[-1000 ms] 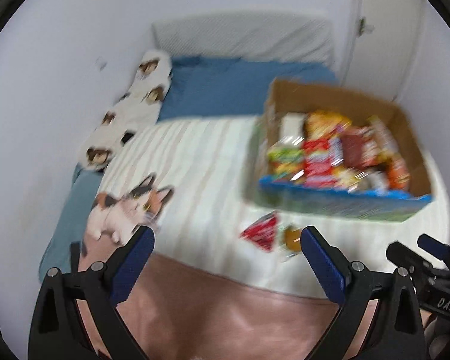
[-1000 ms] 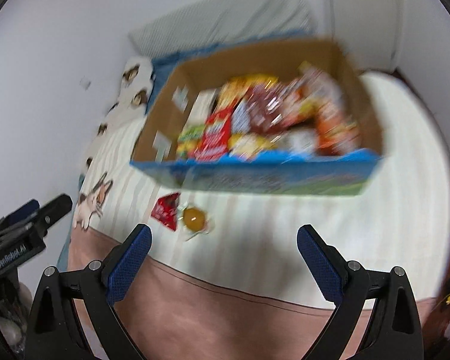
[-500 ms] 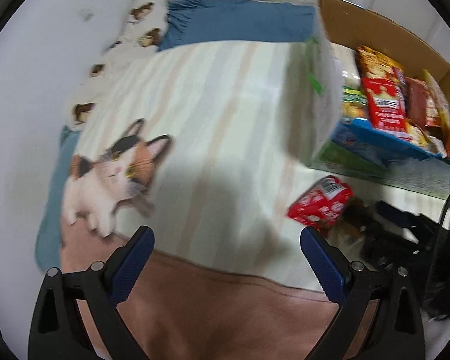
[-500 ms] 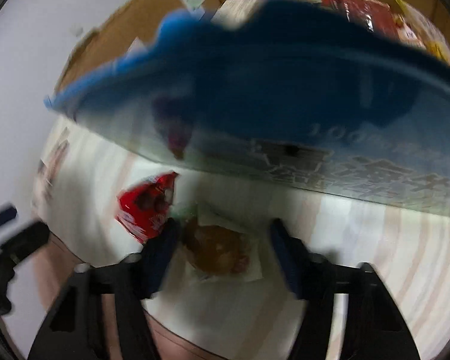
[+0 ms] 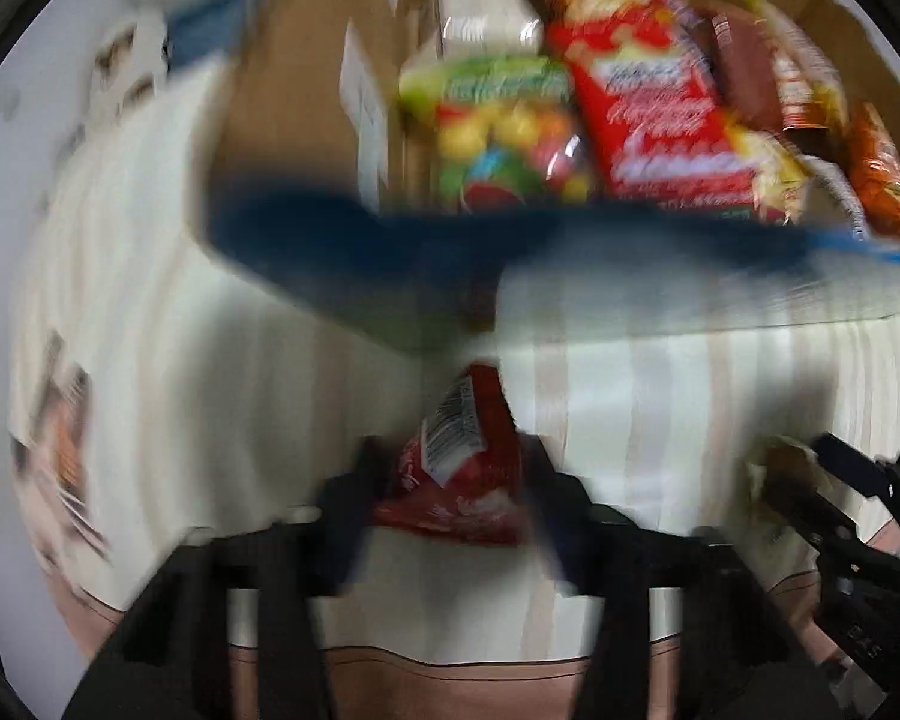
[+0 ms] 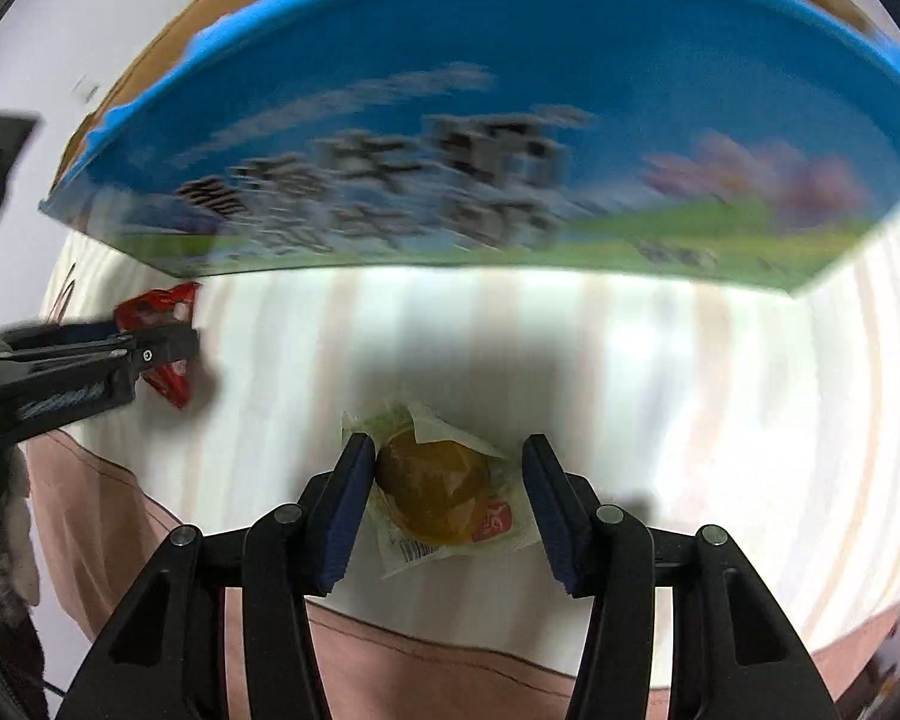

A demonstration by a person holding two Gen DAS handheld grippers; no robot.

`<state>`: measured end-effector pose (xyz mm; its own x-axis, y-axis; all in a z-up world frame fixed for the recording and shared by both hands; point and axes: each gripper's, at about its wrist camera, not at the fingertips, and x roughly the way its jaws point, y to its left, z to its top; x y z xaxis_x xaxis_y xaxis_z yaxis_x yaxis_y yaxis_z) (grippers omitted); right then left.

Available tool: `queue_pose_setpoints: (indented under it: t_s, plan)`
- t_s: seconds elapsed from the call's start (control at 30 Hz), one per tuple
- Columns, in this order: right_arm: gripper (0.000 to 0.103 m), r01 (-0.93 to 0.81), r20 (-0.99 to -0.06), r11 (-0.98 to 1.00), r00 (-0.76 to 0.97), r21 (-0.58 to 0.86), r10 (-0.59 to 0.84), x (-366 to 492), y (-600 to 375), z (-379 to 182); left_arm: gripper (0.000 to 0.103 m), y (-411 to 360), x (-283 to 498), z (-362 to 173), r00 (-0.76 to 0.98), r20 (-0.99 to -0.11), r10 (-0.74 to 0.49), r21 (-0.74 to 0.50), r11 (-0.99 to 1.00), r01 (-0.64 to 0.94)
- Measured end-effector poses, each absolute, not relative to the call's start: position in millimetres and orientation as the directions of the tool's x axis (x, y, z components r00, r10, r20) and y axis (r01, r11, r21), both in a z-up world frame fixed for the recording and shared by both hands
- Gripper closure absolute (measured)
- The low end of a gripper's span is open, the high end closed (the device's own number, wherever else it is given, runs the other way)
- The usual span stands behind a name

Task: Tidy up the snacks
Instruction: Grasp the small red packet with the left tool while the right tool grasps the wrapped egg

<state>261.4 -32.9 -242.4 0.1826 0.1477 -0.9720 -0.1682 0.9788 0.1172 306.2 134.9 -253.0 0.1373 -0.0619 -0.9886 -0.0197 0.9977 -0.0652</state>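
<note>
Blue-padded fingers of the right gripper (image 6: 447, 501) sit partly closed around a clear-wrapped orange bun (image 6: 435, 492) on the striped bedspread (image 6: 660, 372) — the left pad touches it, the right pad stands just off the wrapper. Between the blurred fingers of the left gripper (image 5: 450, 498) lies a red snack packet (image 5: 459, 468); whether they press it, I cannot tell. Just beyond both — the cardboard snack box (image 5: 306, 90), packed with bags.
</note>
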Motion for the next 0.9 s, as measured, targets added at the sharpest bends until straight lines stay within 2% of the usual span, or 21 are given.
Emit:
queue_pose_setpoints:
  t_s: [0.53, 0.7, 0.77, 0.83, 0.9]
  plan:
    - [0.051, -0.098, -0.978, 0.977, 0.068, 0.188, 0.195, 196.3, -69.8, -255.3, 0.063, 84.5, 161.2, -271.1, 0.014, -0.985, -0.171, -0.172, 0.983, -0.072]
    - [0.051, -0.101, -0.98, 0.976, 0.034, 0.193, 0.197, 164.4, -83.3, -265.5, 0.061, 76.9, 143.6, -280.0, 0.02, -0.98, -0.197, -0.198, 0.976, -0.094]
    - [0.049, -0.084, -0.977, 0.975, 0.038, 0.205, 0.209, 161.1, -85.7, -267.0, 0.055, 81.5, 143.3, -283.4, 0.019, -0.971, -0.237, -0.238, 0.963, -0.124]
    - [0.04, -0.082, -0.976, 0.974, 0.03, 0.211, 0.214, 157.6, -85.9, -272.6, 0.048, 87.5, 142.7, -287.4, 0.021, -0.963, -0.27, -0.27, 0.952, -0.148]
    - [0.035, -0.093, -0.977, 0.974, 0.028, 0.207, 0.21, 157.3, -79.7, -275.6, 0.047, 87.4, 138.9, -291.2, 0.019, -0.961, -0.277, -0.277, 0.948, -0.16]
